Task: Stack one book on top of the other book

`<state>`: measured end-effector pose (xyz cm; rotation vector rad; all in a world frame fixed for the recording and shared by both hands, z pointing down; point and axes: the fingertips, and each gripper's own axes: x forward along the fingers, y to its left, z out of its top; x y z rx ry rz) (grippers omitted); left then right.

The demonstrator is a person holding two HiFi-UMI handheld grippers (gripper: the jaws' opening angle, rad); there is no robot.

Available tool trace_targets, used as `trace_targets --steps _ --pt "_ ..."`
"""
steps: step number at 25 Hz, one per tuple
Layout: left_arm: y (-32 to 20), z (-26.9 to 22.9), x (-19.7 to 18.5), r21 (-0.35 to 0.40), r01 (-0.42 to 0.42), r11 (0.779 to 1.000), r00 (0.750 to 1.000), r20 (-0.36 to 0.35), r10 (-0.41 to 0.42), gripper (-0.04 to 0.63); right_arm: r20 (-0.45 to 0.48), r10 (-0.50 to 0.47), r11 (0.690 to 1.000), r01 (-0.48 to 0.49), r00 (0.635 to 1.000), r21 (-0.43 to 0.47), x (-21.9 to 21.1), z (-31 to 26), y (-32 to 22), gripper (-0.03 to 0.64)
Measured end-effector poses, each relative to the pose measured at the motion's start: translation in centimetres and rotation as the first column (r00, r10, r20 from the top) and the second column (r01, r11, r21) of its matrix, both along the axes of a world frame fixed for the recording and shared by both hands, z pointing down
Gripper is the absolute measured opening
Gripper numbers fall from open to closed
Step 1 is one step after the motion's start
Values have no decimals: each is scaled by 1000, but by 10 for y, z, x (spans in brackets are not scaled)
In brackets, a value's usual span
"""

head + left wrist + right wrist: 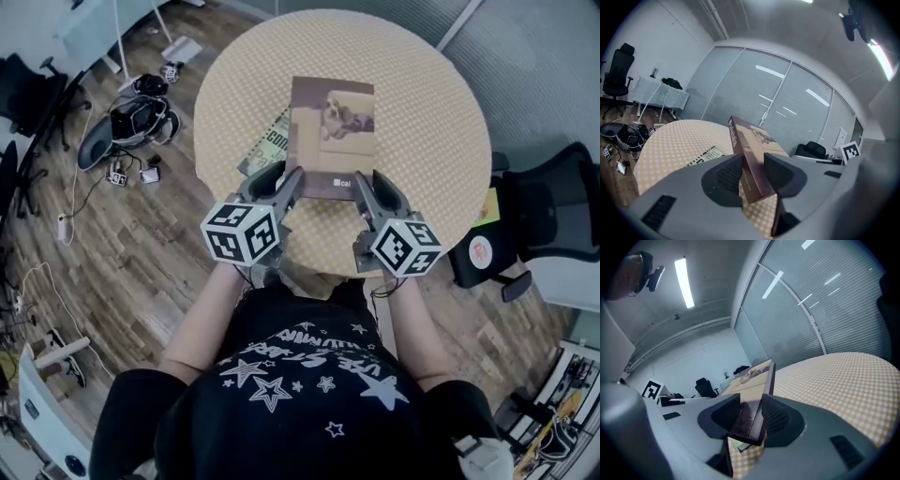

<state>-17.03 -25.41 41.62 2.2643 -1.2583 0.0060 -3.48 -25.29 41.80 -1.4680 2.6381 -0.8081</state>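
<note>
A brown book with a dog picture on its cover [333, 136] hangs flat above the round checked table [422, 103], held by both near corners. My left gripper [289, 184] is shut on its near left corner, where the spine [745, 161] sits between the pads. My right gripper [364, 190] is shut on the near right corner [749, 420]. A second book with a green and white cover [265, 142] lies on the table, mostly hidden under the held book's left side; its corner [701, 157] shows in the left gripper view.
The person stands at the table's near edge. A black office chair [548, 211] is on the right. Cables, bags and gear [136, 117] lie on the wooden floor at the left. Glass partition walls [787, 103] stand beyond the table.
</note>
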Motion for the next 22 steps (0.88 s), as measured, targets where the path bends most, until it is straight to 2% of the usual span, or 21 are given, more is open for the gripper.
trace_targets --steps 6,10,22 --pt "9 4 -15 -12 -112 994 994 0 112 146 2 109 994 -109 994 -11 -17 5 25 149" --pt "18 8 -3 -34 -157 987 988 9 157 146 0 154 988 -154 988 -31 -6 10 42 149" --pt "22 10 50 -62 -152 986 987 45 155 146 40 174 984 -173 984 -35 47 13 47 149"
